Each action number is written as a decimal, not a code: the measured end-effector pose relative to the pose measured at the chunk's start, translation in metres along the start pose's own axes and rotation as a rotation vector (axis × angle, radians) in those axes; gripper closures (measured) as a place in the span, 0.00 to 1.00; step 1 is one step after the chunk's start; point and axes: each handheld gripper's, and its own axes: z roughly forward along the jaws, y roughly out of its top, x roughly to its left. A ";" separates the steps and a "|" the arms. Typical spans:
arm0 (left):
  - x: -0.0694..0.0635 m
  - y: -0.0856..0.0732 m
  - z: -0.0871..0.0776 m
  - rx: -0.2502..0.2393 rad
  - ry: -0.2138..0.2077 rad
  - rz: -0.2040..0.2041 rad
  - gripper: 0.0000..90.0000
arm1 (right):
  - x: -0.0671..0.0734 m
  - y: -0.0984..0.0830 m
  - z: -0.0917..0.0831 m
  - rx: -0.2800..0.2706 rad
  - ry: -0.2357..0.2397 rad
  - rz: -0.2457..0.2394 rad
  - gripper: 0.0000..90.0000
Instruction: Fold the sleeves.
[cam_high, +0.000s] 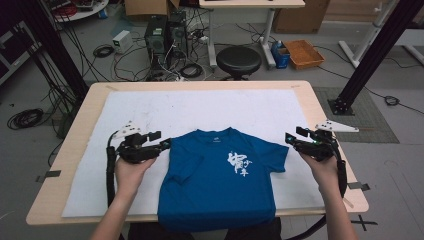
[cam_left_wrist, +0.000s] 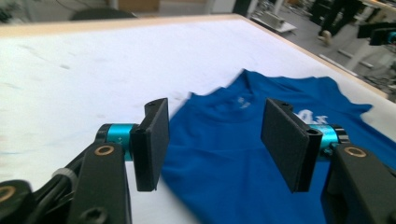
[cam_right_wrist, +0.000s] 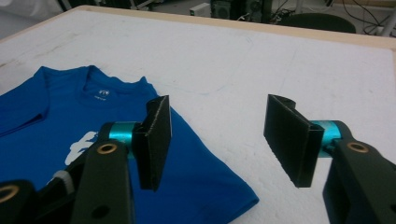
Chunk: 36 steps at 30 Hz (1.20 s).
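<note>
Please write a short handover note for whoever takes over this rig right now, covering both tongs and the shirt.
Left tongs: open, nothing between the pads, beside the blue T-shirt at its shoulder, where the sleeve is already folded in over the front.
Right tongs: open, empty, just off the other sleeve.
T-shirt: print side up on the white mat, collar away from the person, hem hanging over the near table edge.
Done: one sleeve folded in.
Left: likely the spread sleeve, then the body folds.
</note>
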 end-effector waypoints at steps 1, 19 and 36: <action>0.006 -0.001 -0.010 -0.027 0.023 0.010 0.46 | -0.001 -0.001 0.000 0.003 -0.006 0.001 0.50; 0.035 -0.015 -0.036 -0.010 0.053 0.020 0.40 | -0.024 -0.029 0.030 0.160 -0.101 0.089 0.76; 0.036 -0.021 -0.030 0.010 0.054 0.011 0.40 | -0.027 -0.035 0.046 0.256 -0.127 0.121 0.79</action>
